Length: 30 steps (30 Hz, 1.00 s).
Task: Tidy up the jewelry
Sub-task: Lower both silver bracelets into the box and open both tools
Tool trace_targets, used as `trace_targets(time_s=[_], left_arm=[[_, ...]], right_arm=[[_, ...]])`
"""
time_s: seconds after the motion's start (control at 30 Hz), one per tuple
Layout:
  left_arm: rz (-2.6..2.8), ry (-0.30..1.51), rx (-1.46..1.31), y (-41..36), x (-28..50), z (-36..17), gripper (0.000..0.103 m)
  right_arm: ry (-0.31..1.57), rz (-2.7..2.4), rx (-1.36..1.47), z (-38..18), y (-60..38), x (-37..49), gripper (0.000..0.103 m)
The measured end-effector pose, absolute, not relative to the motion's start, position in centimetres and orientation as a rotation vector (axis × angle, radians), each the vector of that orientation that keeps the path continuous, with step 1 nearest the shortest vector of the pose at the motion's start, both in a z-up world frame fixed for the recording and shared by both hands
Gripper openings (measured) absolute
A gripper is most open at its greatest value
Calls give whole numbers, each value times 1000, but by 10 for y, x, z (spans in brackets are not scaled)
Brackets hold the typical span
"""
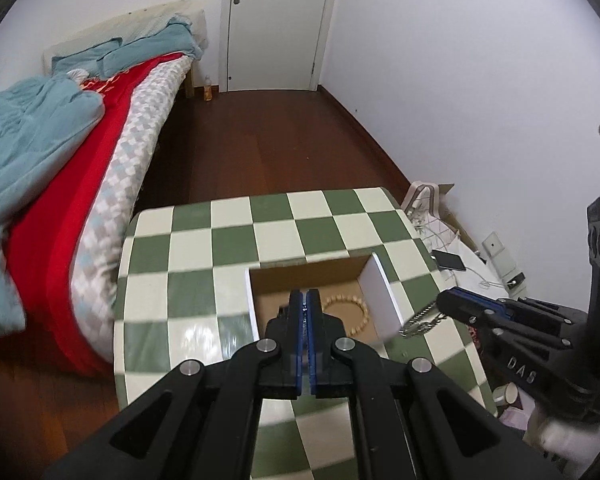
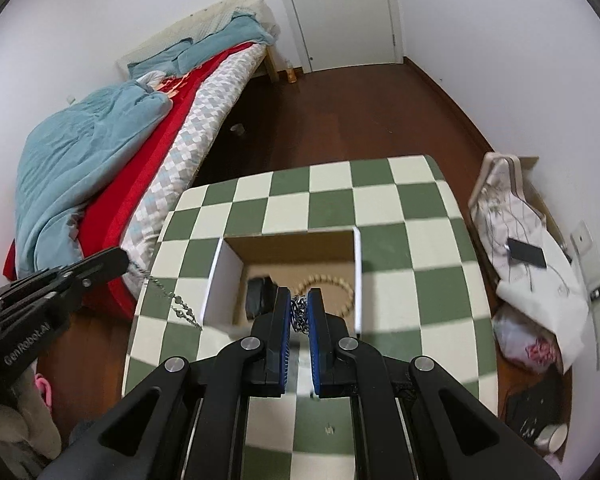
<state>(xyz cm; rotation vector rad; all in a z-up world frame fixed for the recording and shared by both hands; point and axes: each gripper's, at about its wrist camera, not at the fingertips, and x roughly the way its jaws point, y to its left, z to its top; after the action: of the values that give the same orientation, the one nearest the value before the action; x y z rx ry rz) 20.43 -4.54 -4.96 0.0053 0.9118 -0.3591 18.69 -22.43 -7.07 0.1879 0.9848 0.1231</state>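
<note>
An open white-walled box (image 1: pixel 380 296) (image 2: pixel 224 280) with a brown floor stands on the green-and-white checkered table (image 1: pixel 220 240) (image 2: pixel 400 208). Inside lie a wooden bead bracelet (image 1: pixel 346 312) (image 2: pixel 332 284) and a dark object (image 2: pixel 260 296). My left gripper (image 1: pixel 304 300) (image 2: pixel 122 260) is shut above the box's near left side, and a silver beaded chain (image 2: pixel 172 300) hangs from it over the table's left edge. My right gripper (image 2: pixel 300 304) (image 1: pixel 440 304) is shut on a metal link chain (image 2: pixel 300 314) (image 1: pixel 420 322) above the box's near right edge.
A bed (image 1: pixel 80 160) with a red cover and blue quilt runs along the table's left side. Right of the table, on the floor, lie a white bag (image 2: pixel 540 280) with a phone (image 2: pixel 526 254) on it and a cup (image 1: pixel 506 394). A shut door (image 1: pixel 276 24) stands at the far wall.
</note>
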Motion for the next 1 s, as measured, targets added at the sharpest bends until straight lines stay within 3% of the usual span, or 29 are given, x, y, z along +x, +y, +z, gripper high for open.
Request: trace_targets(time_s=[0.43,0.67,0.77,0.83,0.87,0.9,0.97,1.0], left_arm=[[-319,1092,51,-65,303,-126,0],[-281,1165,-7,-59,321,-144,5],[-241,1164,-3,-57,320,-142,8],[-227,1148,6,-55,318,-138,16],[-216,1133,16,-53,316,-135,31],[-202,1120,23,-52,313,-132,56],[-170,1082,33,-47,305,-126,84],[-163,1066,33,-45,302,-124,84]], right_arm=[[1168,67,125,-154,-226,303,9],[1209,72,132,-166,-229,320,10],[1205,58,122,-162,-229,321,17],[1200,52,115,-158,-228,319,34],[1198,48,111,-156,-228,317,37],[1200,44,104,-155,-227,313,40],[1200,33,96,-152,-226,307,47],[1196,27,84,-151,-225,300,54]])
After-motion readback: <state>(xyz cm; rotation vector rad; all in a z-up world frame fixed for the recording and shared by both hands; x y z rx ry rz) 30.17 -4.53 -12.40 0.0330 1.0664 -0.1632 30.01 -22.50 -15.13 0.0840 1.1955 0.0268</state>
